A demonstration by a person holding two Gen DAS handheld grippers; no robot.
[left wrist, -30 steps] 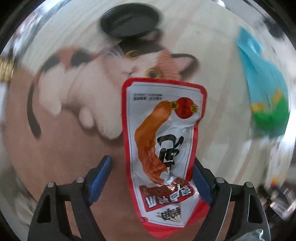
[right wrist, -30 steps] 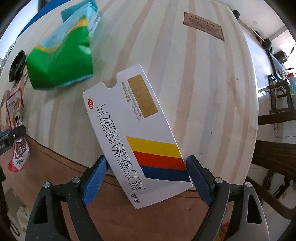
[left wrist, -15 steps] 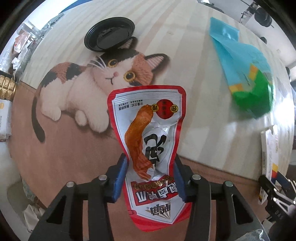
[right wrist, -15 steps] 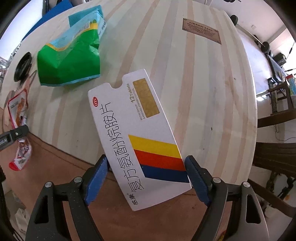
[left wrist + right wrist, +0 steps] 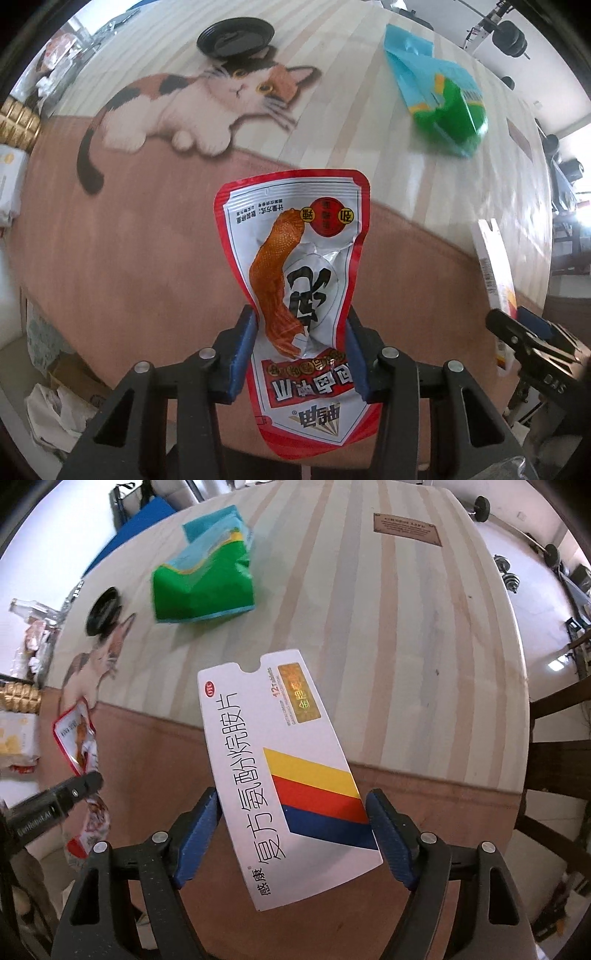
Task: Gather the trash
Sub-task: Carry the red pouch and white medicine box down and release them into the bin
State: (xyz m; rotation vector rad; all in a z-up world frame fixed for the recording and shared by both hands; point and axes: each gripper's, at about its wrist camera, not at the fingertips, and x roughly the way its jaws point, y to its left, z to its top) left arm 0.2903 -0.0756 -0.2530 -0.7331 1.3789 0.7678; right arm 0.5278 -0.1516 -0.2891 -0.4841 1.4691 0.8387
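My left gripper [image 5: 299, 332] is shut on a red and white snack wrapper [image 5: 295, 251] and holds it lifted above the table's near edge. My right gripper [image 5: 293, 812] is shut on a white medicine box [image 5: 277, 760] with yellow, red and blue stripes, also lifted off the table. The wrapper also shows at the left of the right wrist view [image 5: 79, 734], and the box at the right of the left wrist view [image 5: 495, 266]. A green and blue snack bag [image 5: 203, 583] lies on the table further back.
The striped table cover [image 5: 388, 646] carries a cat print [image 5: 192, 107]. A black round lid [image 5: 234, 37] lies by the cat's head. A brown label [image 5: 406, 528] sits at the far side. A dark chair [image 5: 554, 775] stands at the right. Bags and boxes [image 5: 59, 387] lie on the floor at the left.
Both grippers have pulled back and up from the table with their items. The left gripper closed on the wrapper about a second ago and has lifted it clear.
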